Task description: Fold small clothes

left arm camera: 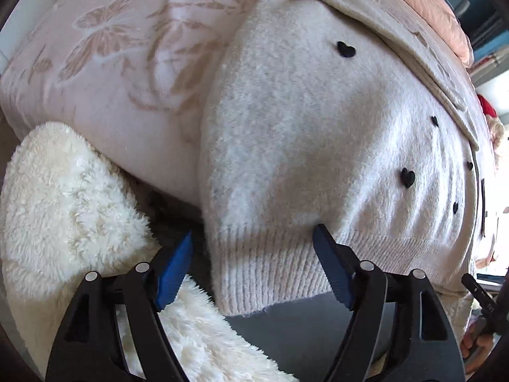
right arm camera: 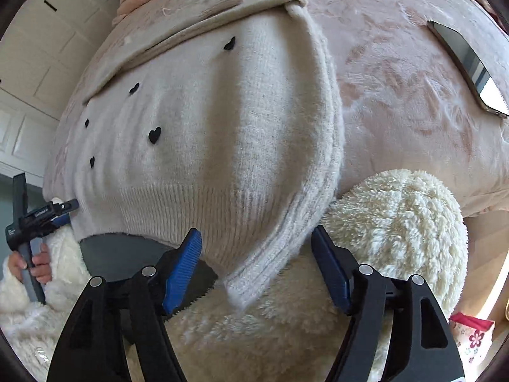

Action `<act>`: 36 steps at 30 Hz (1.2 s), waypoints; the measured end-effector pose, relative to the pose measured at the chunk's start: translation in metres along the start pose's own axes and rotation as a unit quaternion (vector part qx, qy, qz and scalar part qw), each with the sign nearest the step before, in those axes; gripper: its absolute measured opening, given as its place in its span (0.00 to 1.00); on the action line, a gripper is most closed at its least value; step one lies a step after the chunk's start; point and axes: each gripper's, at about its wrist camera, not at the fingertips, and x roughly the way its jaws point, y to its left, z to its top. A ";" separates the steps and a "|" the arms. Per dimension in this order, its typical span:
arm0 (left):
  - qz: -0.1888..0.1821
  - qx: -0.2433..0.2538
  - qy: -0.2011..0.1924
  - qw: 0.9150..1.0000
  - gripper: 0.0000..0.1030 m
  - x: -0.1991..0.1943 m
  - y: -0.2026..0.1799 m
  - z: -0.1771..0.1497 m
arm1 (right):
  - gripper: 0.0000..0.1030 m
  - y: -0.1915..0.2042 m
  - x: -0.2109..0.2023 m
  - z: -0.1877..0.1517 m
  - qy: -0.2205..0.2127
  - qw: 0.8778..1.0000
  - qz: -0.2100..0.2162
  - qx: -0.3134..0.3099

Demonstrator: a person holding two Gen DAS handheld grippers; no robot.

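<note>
While both claws stand spread and empty, left gripper point(left arm camera: 253, 267) and right gripper point(right arm camera: 256, 267) over the ribbed hem, cream sweater point(right arm camera: 222, 121) flat on pink blanket point(right arm camera: 397, 102), phone point(right arm camera: 464, 67) beside it, fluffy sleeve point(right arm camera: 397, 222) crowding the near edge

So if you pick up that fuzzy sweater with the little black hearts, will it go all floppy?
Probably floppy: the sweater is soft knit and already sags over the bed edge. It looks light, fluffy rather than dense. Its fuzzy ribbed hem should grip, not slip.
</note>
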 end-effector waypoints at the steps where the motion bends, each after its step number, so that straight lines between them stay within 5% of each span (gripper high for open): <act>1: -0.023 0.004 0.010 1.000 0.72 0.004 -0.005 0.000 | 0.62 0.001 0.003 0.002 0.000 1.000 0.009 0.008; 2: -0.037 0.001 0.020 0.999 0.65 0.009 -0.007 0.000 | 0.37 0.001 0.007 0.005 0.003 1.000 0.024 0.019; 3: -0.037 -0.002 0.030 0.999 0.46 0.014 -0.008 0.001 | 0.09 0.000 0.012 0.006 0.013 0.999 0.039 0.030; 4: -0.047 -0.007 0.038 0.998 0.37 0.016 -0.007 0.000 | 0.10 -0.003 0.016 0.007 0.022 0.997 0.052 0.046; 5: -0.065 -0.015 0.039 0.997 0.18 0.013 -0.005 0.000 | 0.09 -0.006 0.014 0.007 0.016 0.996 0.061 0.057; 6: -0.078 -0.017 0.033 0.996 0.15 0.005 -0.004 -0.001 | 0.08 -0.004 0.008 0.005 0.007 0.996 0.066 0.059; 17: -0.125 0.022 -0.016 0.992 0.11 -0.141 -0.010 -0.023 | 0.07 0.002 -0.105 -0.024 0.009 0.994 0.095 0.048; 22: -0.132 0.043 -0.081 0.987 0.12 -0.174 -0.035 0.045 | 0.07 0.009 -0.159 0.054 -0.108 0.985 0.134 0.028; 25: -0.107 0.077 -0.136 0.982 0.14 -0.156 -0.061 0.126 | 0.07 0.004 -0.147 0.142 -0.187 0.972 0.138 0.020; 28: -0.063 0.080 -0.180 0.978 0.23 -0.110 -0.084 0.203 | 0.12 -0.010 -0.095 0.225 -0.218 0.968 0.120 0.028; 29: -0.036 0.069 -0.195 0.978 0.34 -0.091 -0.090 0.223 | 0.16 -0.014 -0.074 0.246 -0.224 0.969 0.093 0.036; 30: -0.012 0.066 -0.202 0.977 0.57 -0.071 -0.093 0.239 | 0.17 -0.016 -0.053 0.262 -0.220 0.972 0.072 0.047; 33: 0.054 0.050 -0.200 0.977 0.65 -0.036 -0.076 0.264 | 0.26 -0.020 -0.025 0.280 -0.212 0.975 0.017 0.064; 34: 0.040 0.048 -0.192 0.979 0.65 -0.035 -0.069 0.265 | 0.33 -0.019 -0.027 0.278 -0.221 0.973 0.015 0.059; 36: 0.008 0.042 -0.185 0.982 0.85 -0.038 -0.054 0.260 | 0.63 -0.020 -0.031 0.263 -0.239 0.969 -0.005 0.055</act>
